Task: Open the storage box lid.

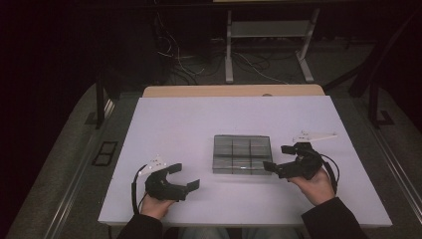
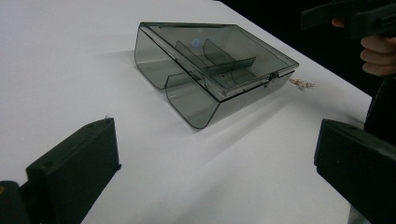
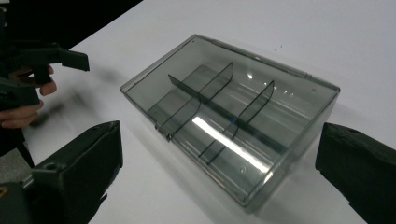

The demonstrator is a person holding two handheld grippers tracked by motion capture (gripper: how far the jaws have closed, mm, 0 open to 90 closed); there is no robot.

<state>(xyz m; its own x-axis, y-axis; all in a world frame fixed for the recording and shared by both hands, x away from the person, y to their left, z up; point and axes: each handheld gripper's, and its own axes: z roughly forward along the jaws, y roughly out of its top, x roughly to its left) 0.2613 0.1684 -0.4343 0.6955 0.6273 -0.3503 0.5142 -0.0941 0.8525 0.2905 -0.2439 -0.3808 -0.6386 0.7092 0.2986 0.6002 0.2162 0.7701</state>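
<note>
A smoky see-through plastic box (image 1: 242,154) with inner dividers lies lid-down-shut in the middle of the white table (image 1: 189,119). My left gripper (image 1: 186,176) hovers open at the box's near left, apart from it, its jaws (image 2: 215,163) wide with bare table between them. At the box's right side my right gripper (image 1: 277,158) is open, close to the box's near right corner. In the right gripper view the box (image 3: 233,116) lies ahead of the spread jaws (image 3: 219,168), its near corner between them, untouched. The box (image 2: 215,65) is also in the left gripper view.
A small pale object (image 2: 301,84) lies on the table just beyond the box. A wooden tabletop (image 1: 234,91) adjoins the far edge. Behind it stand a metal frame (image 1: 229,55) and loose cables (image 1: 184,64) on the floor. Bare table lies left of and behind the box.
</note>
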